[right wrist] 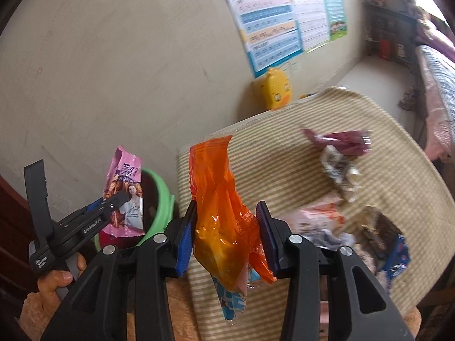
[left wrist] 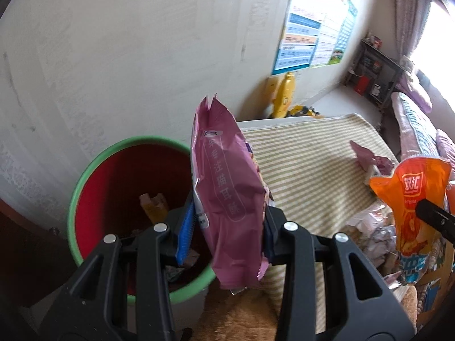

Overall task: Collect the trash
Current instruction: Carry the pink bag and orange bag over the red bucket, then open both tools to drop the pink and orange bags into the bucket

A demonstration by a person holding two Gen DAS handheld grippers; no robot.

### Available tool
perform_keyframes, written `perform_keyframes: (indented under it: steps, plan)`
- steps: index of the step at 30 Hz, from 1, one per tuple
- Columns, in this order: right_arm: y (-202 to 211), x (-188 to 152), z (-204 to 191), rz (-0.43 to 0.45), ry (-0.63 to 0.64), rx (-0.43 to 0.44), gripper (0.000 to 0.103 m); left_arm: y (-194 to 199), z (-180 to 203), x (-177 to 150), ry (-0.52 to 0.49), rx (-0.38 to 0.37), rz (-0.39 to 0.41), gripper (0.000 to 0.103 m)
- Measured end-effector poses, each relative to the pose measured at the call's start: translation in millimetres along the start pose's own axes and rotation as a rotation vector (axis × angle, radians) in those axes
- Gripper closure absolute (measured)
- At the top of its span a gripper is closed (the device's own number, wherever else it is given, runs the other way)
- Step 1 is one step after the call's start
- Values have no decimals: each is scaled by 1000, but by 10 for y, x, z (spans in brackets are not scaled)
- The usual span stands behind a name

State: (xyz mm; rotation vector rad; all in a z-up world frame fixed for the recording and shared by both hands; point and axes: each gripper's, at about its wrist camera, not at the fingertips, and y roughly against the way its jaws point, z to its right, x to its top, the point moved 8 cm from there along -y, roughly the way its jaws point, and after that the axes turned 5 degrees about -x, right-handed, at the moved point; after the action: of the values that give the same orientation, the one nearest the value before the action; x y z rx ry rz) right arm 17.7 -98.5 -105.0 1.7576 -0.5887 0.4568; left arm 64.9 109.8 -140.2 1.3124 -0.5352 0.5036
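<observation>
My left gripper [left wrist: 227, 227] is shut on a pink snack bag [left wrist: 224, 187], which stands upright between the blue pads. Just left of and below it is a red bin with a green rim [left wrist: 85, 176] holding some rubbish. In the right wrist view, my right gripper [right wrist: 224, 233] is shut on a crumpled orange wrapper [right wrist: 219, 213] above the striped tablecloth [right wrist: 284, 156]. The same view shows the left gripper [right wrist: 113, 200] holding the pink bag [right wrist: 125, 170] over the bin's rim [right wrist: 162, 199]. The orange wrapper [left wrist: 409, 199] also appears at the left view's right edge.
More wrappers lie on the cloth: a purple one [right wrist: 341, 139], a crumpled one [right wrist: 338, 170] and a heap with a blue pack [right wrist: 395, 258]. A yellow duck-shaped container [right wrist: 274, 88] stands by the wall. A hand [right wrist: 57, 281] grips the left tool. A bed lies far right.
</observation>
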Motion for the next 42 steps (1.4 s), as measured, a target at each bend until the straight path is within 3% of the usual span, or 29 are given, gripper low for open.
perform_keyframes:
  steps: [17,37,40,42]
  plan:
    - [-791,252,-1184,-113,95,214,63,-160,-981,-185,128,155,-58,65]
    - [-1076,227,-1793,-152,162,263,60,-215,-1377,-392,177,198,-104,65]
    - [-1077,283,-1829,-140,139,279,47,-202,-1433,-397,197,216,-103,56]
    - [-1043,321,-1838,-130,127,289,46,-182,-1455,-387,207,221,-94,41]
